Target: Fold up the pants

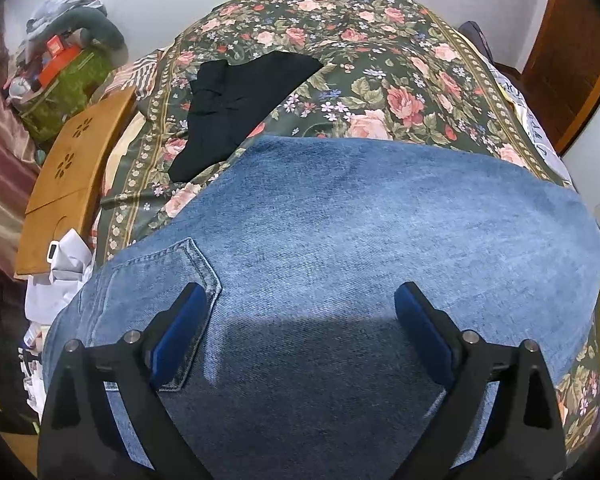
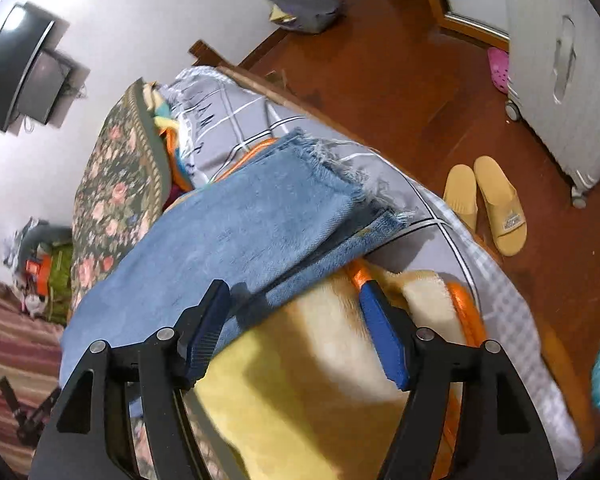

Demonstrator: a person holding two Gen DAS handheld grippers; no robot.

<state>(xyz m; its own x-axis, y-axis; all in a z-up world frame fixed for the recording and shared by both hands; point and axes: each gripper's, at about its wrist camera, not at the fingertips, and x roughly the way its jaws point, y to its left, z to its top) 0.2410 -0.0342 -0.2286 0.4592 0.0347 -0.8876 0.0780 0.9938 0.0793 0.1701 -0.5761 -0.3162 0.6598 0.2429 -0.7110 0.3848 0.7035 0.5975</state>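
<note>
Blue jeans (image 1: pixel 340 216) lie spread on a bed with a floral cover (image 1: pixel 372 64); a back pocket (image 1: pixel 172 304) shows at lower left. My left gripper (image 1: pixel 302 300) is open just above the seat area, holding nothing. In the right wrist view the jeans' legs (image 2: pixel 228 228) lie doubled, with frayed hems (image 2: pixel 340 168) toward the bed's edge. My right gripper (image 2: pixel 296 296) is open at the near edge of the legs, over a yellow blanket (image 2: pixel 300 380), holding nothing.
A black garment (image 1: pixel 236 104) lies on the cover beyond the jeans. A wooden board (image 1: pixel 68 176) and clutter sit at the left. Grey checked sheet (image 2: pixel 260 120), yellow slippers (image 2: pixel 484 200), a white suitcase (image 2: pixel 564 72) and the wooden floor (image 2: pixel 380 60) lie to the right.
</note>
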